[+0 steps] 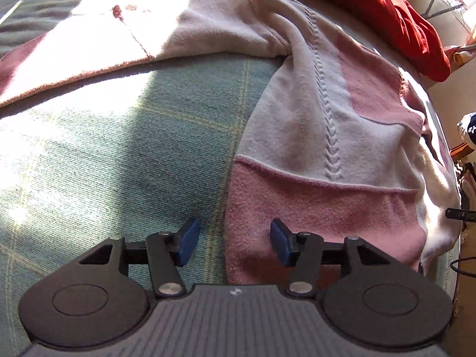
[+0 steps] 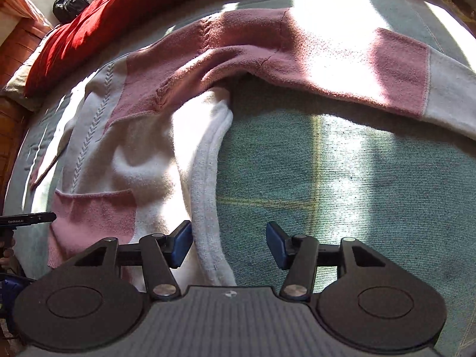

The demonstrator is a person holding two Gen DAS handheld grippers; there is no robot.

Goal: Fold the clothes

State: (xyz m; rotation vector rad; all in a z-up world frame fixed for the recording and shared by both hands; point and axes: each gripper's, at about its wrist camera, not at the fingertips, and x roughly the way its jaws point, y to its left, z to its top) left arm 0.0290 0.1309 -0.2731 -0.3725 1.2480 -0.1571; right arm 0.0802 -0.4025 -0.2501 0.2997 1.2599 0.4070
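- Sunlit green plaid bedspread, red pillow up at eleven o'clock in the right view.
- Pink-and-cream sweater lies spread, one sleeve stretched toward two o'clock.
- Risk: a shallow bite could pinch one layer only, or snag the bedspread, dragging the fold crooked.
- Left gripper: jaws parted, straddling the pink hem edge, nothing clamped.
- Right gripper: jaws parted over the cream ribbed edge, empty.

Both black tongs have blue pads and silver screws.
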